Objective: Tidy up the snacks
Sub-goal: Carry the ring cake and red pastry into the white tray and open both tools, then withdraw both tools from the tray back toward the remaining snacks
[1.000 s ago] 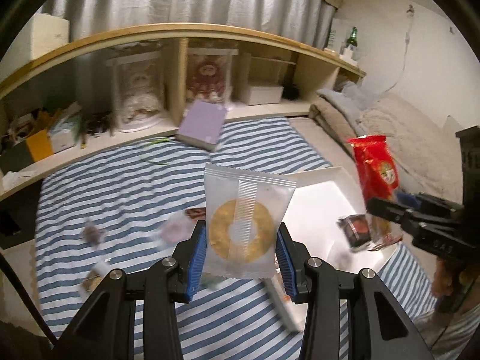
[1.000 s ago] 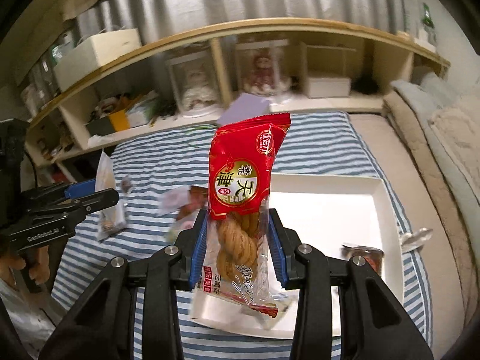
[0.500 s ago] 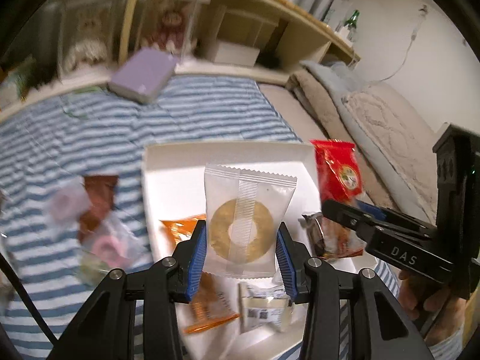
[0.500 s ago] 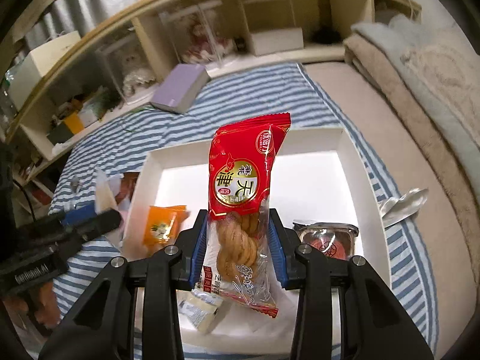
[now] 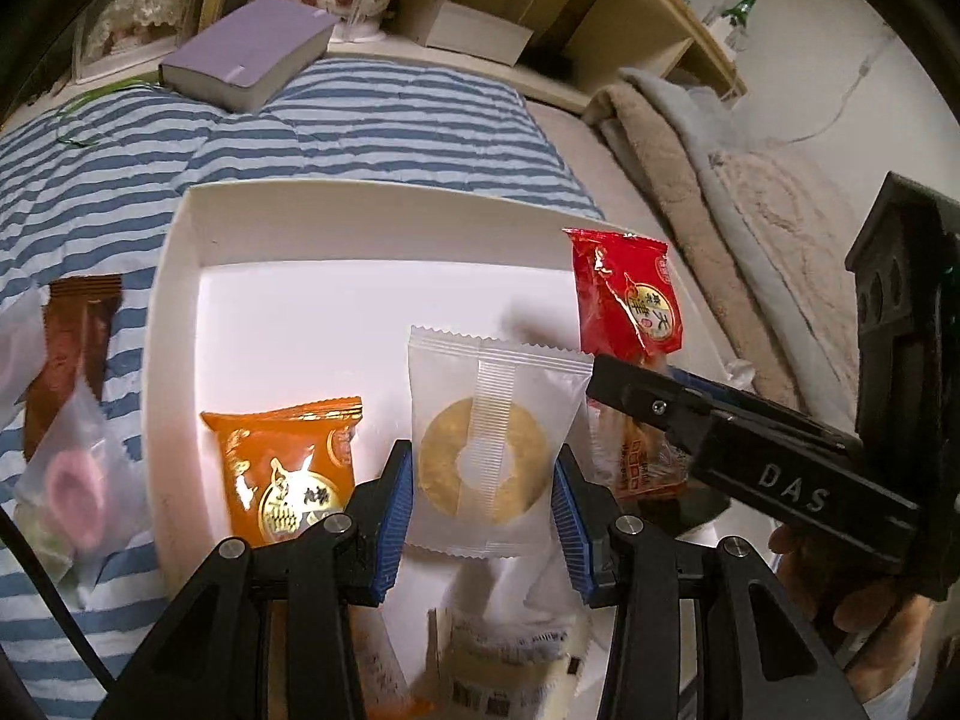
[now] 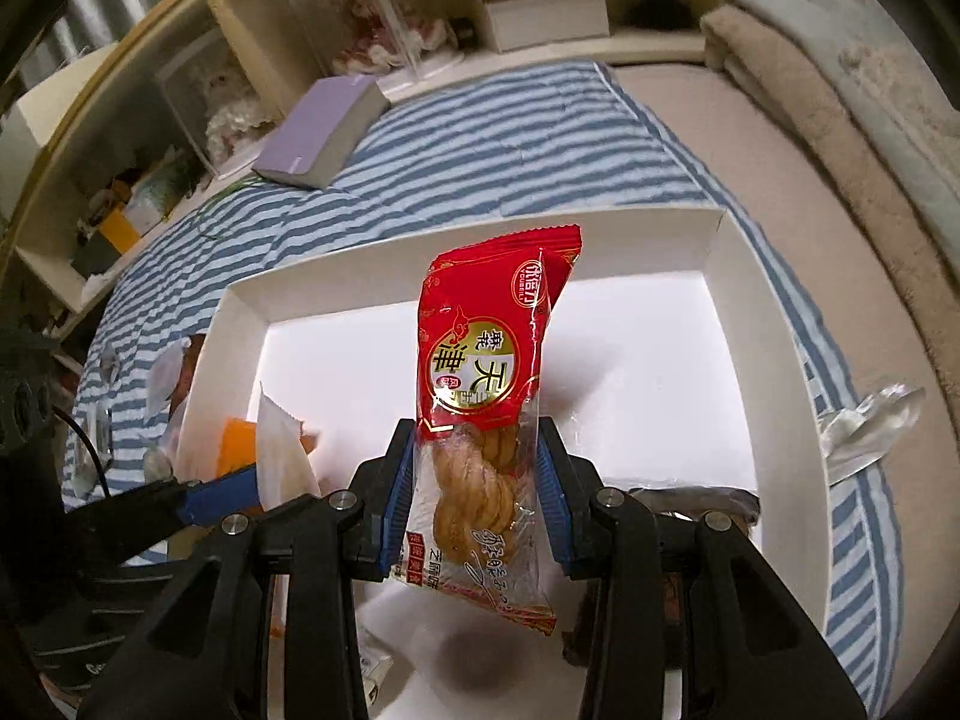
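Observation:
My left gripper (image 5: pixel 483 498) is shut on a clear packet with a ring-shaped biscuit (image 5: pixel 486 450), held upright over the white box (image 5: pixel 180 276). My right gripper (image 6: pixel 477 492) is shut on a red packet of twisted dough (image 6: pixel 480 396), also above the white box (image 6: pixel 774 360). In the left wrist view the right gripper (image 5: pixel 606 381) comes in from the right with the red packet (image 5: pixel 630 300). An orange snack packet (image 5: pixel 282 468) and a white wrapper (image 5: pixel 510 666) lie inside the box. A dark packet (image 6: pixel 696 498) lies in the box behind my right fingers.
The box rests on a blue-striped bedcover (image 5: pixel 360 114). Loose snacks, a brown packet (image 5: pixel 72 348) and a pink-ring packet (image 5: pixel 72 486), lie left of the box. A purple book (image 5: pixel 252 54) sits at the far edge by the shelf. Blankets (image 5: pixel 750 192) lie right. A clear wrapper (image 6: pixel 870 426) lies right of the box.
Both grippers have come down and forward over the white box, each still holding its packet. The box and its contents now fill the views; the shelf has slid up out of frame.

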A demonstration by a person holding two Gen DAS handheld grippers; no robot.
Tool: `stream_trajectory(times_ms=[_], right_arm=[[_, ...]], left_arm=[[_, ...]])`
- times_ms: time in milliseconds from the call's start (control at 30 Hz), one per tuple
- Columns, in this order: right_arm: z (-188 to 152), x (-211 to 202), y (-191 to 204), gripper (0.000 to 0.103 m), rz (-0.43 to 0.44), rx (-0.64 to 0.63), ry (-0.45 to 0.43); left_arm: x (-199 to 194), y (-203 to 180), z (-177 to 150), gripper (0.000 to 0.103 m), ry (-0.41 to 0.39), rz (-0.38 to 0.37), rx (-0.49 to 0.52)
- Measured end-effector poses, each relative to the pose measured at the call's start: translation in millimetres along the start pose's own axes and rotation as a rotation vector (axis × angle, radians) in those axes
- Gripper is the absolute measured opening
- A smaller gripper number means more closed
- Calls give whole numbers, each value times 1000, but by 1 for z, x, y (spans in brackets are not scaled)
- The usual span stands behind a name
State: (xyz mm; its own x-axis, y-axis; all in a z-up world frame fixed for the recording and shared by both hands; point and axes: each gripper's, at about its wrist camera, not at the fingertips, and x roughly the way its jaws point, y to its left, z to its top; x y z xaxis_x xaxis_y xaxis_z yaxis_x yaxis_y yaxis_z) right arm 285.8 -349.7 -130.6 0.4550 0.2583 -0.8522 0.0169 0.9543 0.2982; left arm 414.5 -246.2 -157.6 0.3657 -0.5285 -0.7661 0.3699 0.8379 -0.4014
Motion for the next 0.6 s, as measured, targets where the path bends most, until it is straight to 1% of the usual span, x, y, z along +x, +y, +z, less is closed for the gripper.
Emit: stream_trajectory(times_ms=[100, 133, 167, 300, 400, 600], right_arm=[[2, 5, -5, 39, 32, 24, 6], [2, 7, -5, 40, 37, 22, 6], [3, 9, -5, 47, 40, 19, 7], [5, 8, -10, 49, 49, 51, -4], [5, 4, -17, 49, 54, 75, 0], [2, -10, -25, 49, 43, 85, 7]], left_arm=[[9, -2, 1, 43, -1, 4, 6], [11, -4, 2, 43, 0, 4, 9], [15, -4, 3, 44, 1, 3, 10], [23, -10, 5, 45, 16, 1, 26], [24, -14, 3, 51, 24, 5, 47], [9, -20, -11, 63, 10, 7, 94]])
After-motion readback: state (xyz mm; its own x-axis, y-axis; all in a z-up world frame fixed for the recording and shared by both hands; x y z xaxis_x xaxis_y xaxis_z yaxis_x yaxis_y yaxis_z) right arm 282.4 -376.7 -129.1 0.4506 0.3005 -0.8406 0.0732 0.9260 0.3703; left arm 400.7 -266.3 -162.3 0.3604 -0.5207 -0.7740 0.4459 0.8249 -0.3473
